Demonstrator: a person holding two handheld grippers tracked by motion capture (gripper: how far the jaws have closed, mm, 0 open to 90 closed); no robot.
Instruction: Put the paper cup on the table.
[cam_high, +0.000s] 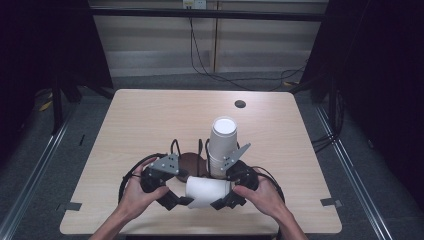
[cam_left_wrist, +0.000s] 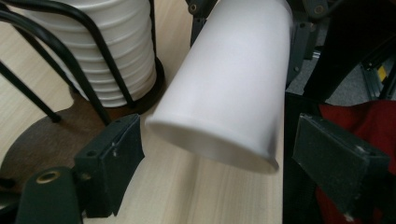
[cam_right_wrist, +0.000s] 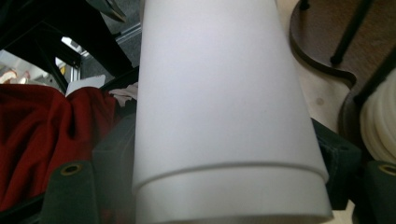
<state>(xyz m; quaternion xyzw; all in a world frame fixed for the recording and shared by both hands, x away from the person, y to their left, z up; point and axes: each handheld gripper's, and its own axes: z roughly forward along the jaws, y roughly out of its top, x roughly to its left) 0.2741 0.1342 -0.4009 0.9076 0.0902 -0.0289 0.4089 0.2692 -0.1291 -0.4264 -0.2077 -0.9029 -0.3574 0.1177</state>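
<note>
Both my grippers meet low at the near edge.
My left gripper (cam_high: 186, 201) points right, jaws apart with gaps on both sides of the cup (cam_high: 207, 192); my right gripper (cam_high: 216, 204) points left, its jaws clamped on that cup. Both hands grasp the gripper bodies, forearms rising from below.

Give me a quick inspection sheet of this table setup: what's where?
Surface: pale wood table, one dark round hole.
Job's things: white cup lying sideways between the grippers; cup stack upright in a black wire holder.
Clutter: nothing seen.
Grippers: right gripper clamps the cup; left gripper has jaws either side of its narrow end, not touching.
Cables: black leads trail behind the table.
Surroundings: dark curtains, grey floor.
</note>
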